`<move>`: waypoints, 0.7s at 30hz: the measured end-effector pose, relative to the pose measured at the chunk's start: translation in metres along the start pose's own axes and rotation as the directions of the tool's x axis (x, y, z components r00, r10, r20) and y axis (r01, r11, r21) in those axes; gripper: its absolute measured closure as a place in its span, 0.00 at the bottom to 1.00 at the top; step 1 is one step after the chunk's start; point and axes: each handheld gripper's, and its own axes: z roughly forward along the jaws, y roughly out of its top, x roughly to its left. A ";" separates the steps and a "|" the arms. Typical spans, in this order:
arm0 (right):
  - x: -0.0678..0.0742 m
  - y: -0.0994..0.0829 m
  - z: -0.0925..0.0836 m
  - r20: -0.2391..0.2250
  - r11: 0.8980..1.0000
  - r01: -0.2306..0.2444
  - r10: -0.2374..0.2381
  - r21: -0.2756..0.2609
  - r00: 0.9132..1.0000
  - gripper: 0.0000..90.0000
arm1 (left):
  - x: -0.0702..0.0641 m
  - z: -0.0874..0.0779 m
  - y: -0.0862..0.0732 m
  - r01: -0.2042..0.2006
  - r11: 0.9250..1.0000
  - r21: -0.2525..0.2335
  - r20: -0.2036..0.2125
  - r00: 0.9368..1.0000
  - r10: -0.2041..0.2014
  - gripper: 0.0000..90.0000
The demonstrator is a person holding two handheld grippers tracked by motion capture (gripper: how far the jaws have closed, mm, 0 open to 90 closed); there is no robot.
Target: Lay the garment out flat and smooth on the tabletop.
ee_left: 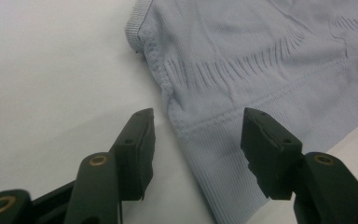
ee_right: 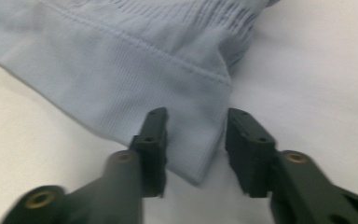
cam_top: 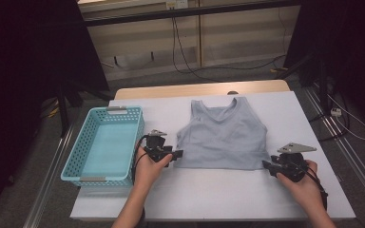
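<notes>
- No text, label, brand, number or sign is showing legibly anywhere in these pictures.

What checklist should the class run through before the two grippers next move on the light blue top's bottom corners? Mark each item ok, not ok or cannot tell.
1. Top lies flat on the white table: ok.
2. Left gripper jaws open around the hem corner: ok.
3. Right gripper jaws open around the other corner: ok.
4. Pads pressing on fabric: not ok, gaps show.
5. Basket beside the top, empty: ok.
6. Both fabric layers between jaws: cannot tell.
</notes>
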 end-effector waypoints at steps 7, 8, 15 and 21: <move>0.000 0.002 0.002 -0.015 1.000 -0.015 0.015 -0.005 1.000 0.93 | -0.001 0.009 0.000 -0.010 1.000 0.007 -0.008 1.000 0.010 0.50; 0.000 0.002 0.002 -0.014 1.000 -0.012 0.011 -0.004 1.000 0.94 | -0.001 0.010 0.001 -0.013 1.000 0.004 -0.003 1.000 0.013 0.50; 0.001 0.003 0.002 -0.015 1.000 -0.013 0.013 -0.005 1.000 0.96 | -0.004 0.016 0.006 -0.022 1.000 0.021 -0.009 1.000 0.023 0.63; -0.001 0.002 0.001 -0.031 1.000 -0.026 0.026 -0.010 0.999 0.96 | 0.001 0.016 0.009 0.003 0.999 0.036 -0.018 1.000 -0.003 0.78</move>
